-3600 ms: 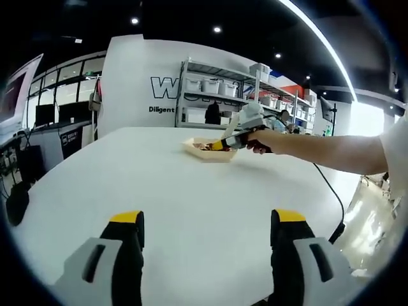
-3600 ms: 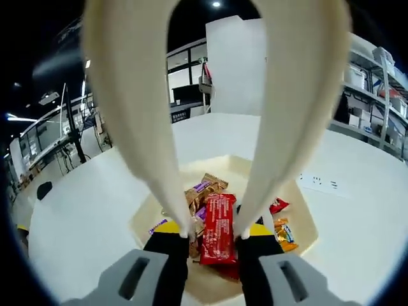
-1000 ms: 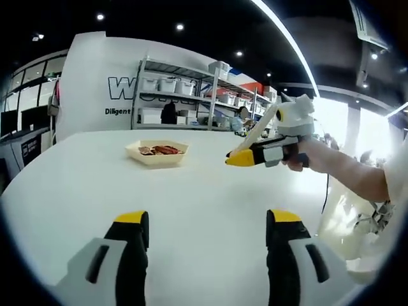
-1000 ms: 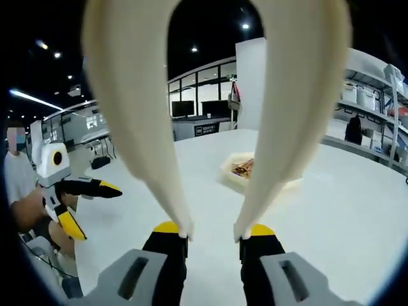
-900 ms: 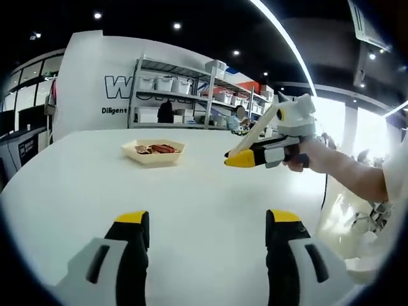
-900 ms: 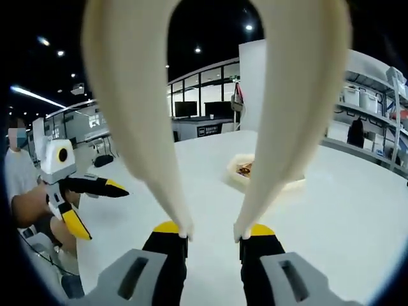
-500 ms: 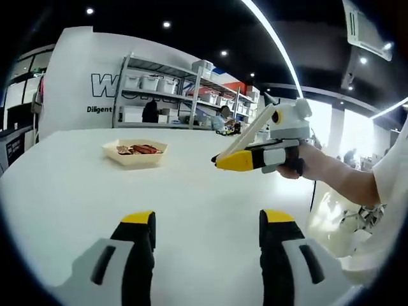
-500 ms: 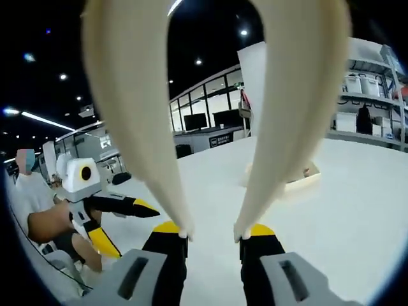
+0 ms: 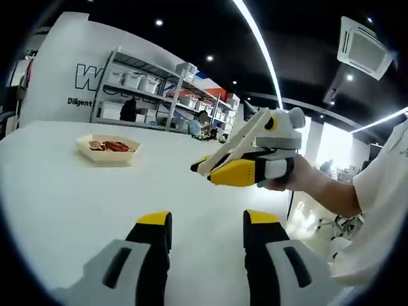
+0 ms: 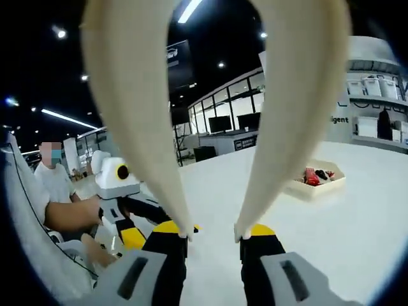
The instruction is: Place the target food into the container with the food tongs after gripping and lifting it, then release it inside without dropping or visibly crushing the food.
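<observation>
Tray (image 9: pixel 107 153): on the white table (image 9: pixel 76 197), holding wrapped snacks (image 9: pixel 109 146).
Left gripper (image 9: pixel 203 224): jaws spread, empty, well short of the tray.
Right gripper (image 10: pixel 212 233): clamped on cream tongs (image 10: pixel 290 115), well apart from the tray (image 10: pixel 317 185).

Bare white table (image 9: pixel 76 191) lay open between the left gripper (image 9: pixel 207 223) and the tray (image 9: pixel 108 148). Only the right gripper (image 9: pixel 204 167) hung across that path.
</observation>
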Demonstrator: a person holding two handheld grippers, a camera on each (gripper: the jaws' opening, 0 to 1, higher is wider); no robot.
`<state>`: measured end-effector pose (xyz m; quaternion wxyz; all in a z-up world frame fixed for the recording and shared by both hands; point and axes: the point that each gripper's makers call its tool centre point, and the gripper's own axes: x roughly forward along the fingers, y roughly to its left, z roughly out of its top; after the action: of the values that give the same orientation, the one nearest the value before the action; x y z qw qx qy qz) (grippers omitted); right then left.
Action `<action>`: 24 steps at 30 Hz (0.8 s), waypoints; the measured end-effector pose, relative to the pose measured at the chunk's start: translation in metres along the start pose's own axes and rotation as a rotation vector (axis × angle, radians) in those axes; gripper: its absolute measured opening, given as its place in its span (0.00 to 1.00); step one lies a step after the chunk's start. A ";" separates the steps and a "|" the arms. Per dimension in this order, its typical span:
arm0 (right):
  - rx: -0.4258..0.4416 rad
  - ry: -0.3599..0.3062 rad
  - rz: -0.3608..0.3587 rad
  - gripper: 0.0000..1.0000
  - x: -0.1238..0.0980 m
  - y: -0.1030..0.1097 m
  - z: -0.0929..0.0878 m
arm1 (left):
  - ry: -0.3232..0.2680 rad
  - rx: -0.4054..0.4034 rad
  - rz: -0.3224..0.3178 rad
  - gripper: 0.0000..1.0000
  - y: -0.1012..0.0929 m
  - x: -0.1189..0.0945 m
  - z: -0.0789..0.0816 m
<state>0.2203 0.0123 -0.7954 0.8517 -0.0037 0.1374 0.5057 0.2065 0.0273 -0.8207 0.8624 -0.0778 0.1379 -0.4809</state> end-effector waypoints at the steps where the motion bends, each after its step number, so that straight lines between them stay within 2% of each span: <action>1: -0.008 -0.002 0.006 0.27 0.000 0.002 0.000 | 0.004 0.007 -0.004 0.41 -0.001 0.000 -0.001; 4: -0.052 0.014 0.011 0.27 0.000 0.005 -0.005 | 0.008 0.019 -0.028 0.42 -0.004 -0.001 -0.001; 5: -0.085 0.020 0.011 0.27 0.001 0.005 -0.007 | 0.000 0.014 -0.055 0.42 -0.008 -0.003 0.001; 7: -0.092 0.023 0.008 0.27 0.002 0.006 -0.010 | -0.012 0.010 -0.095 0.41 -0.013 -0.006 0.003; 10: -0.075 0.018 0.030 0.27 0.003 0.008 -0.014 | 0.001 0.025 -0.104 0.41 -0.015 -0.008 0.002; 14: -0.085 -0.017 0.082 0.27 0.003 0.017 -0.015 | -0.031 0.013 -0.155 0.41 -0.024 -0.011 0.008; 17: -0.120 -0.058 0.119 0.27 0.002 0.024 -0.013 | -0.065 -0.027 -0.213 0.41 -0.033 -0.014 0.016; 24: -0.181 -0.067 0.180 0.27 0.003 0.039 -0.021 | -0.083 -0.032 -0.261 0.38 -0.043 -0.014 0.024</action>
<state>0.1837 0.0310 -0.8109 0.8032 -0.0512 0.0626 0.5901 0.1725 0.0171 -0.7843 0.7960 -0.1287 0.0982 -0.5833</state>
